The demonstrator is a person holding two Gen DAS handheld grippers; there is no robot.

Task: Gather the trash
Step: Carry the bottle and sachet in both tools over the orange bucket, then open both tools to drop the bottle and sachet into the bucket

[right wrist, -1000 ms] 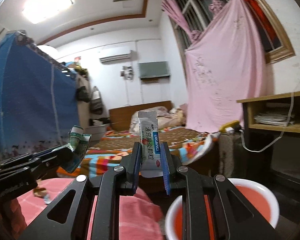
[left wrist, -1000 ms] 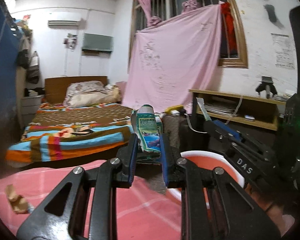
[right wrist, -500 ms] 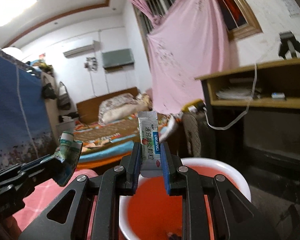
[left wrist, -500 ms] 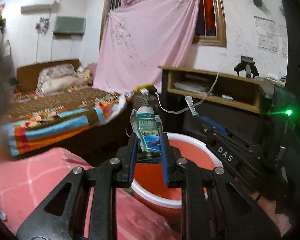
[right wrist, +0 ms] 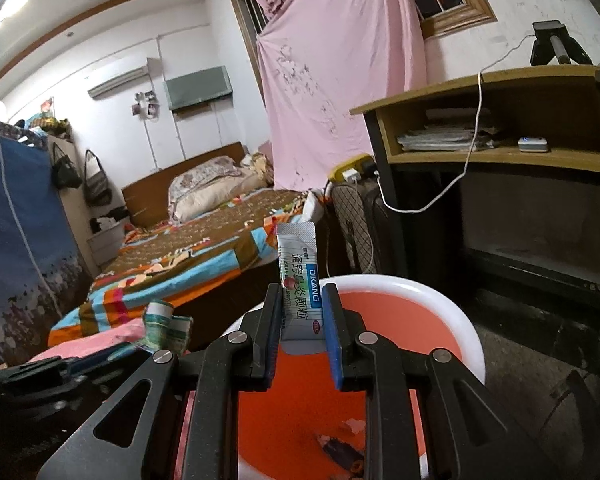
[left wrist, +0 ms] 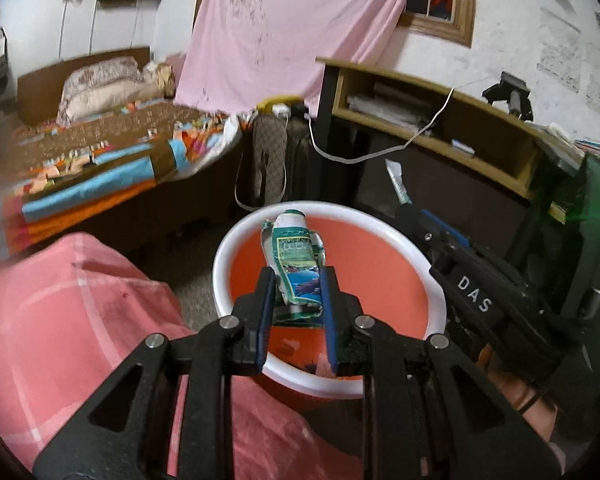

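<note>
1. The left gripper [left wrist: 296,300] was clamped on a crumpled green wrapper [left wrist: 296,268], which stood up from between its blue pads above the orange bin [left wrist: 332,390] with the white rim.
2. The right gripper [right wrist: 302,320] pinched a white sachet [right wrist: 300,280] printed with blue and green lettering; the sachet stood upright, its lower end over the near rim of the bin.
3. In the left wrist view, the right gripper reached in from the right of the bin, the sachet's tip poking up beyond the far rim.
4. Inside the bin, small scraps [right wrist: 342,446] lay on the bottom, one dark and one pale; what they were could not be told.
5. A surface covered in pink cloth [left wrist: 72,320] stood just left of the bin.
6. A bed [right wrist: 188,256] with a striped cover stood well behind the bin, and a wooden shelf unit [right wrist: 500,120] rose to its right.
</note>
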